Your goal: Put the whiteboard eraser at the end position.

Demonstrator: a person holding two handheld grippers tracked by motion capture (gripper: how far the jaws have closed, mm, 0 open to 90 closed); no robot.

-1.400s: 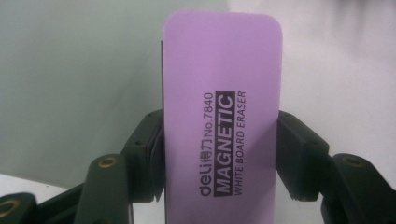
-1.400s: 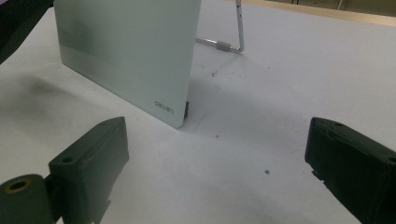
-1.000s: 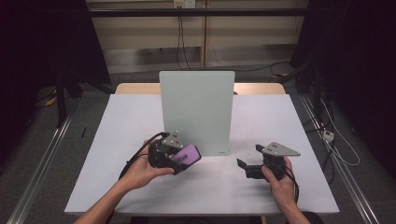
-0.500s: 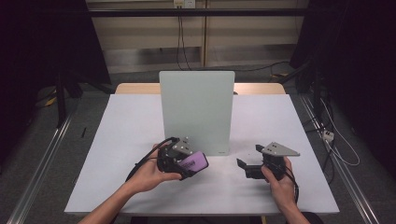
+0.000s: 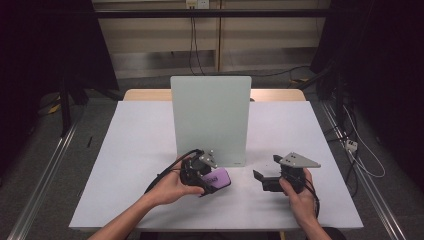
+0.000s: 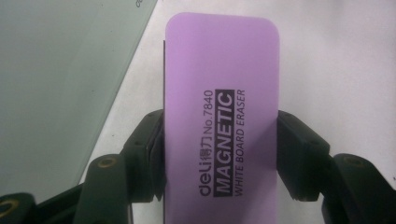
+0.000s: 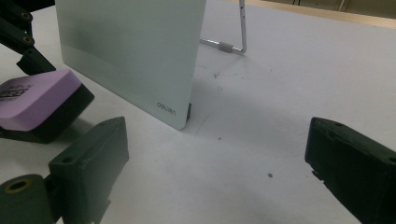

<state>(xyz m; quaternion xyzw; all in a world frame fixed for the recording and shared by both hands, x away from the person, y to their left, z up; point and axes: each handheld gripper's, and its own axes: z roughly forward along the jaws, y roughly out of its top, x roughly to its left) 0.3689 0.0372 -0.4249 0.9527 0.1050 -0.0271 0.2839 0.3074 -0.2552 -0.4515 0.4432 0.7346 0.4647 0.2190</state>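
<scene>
While the left claw (image 5: 212,181) clamps the flat purple rectangular whiteboard eraser (image 5: 216,179) by its long sides, the eraser sits low over the white tabletop (image 5: 135,150), just in front of the upright pale green glass board (image 5: 210,117) near its lower left edge. Farther right, the right claw (image 5: 264,178) rests on the tabletop with its jaws spread wide and nothing between them.

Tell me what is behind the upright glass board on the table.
Behind the board, the right gripper view shows a bent metal wire stand on the white table. The board itself covers the remaining table surface behind it in the high view, so anything else there cannot be seen.
</scene>
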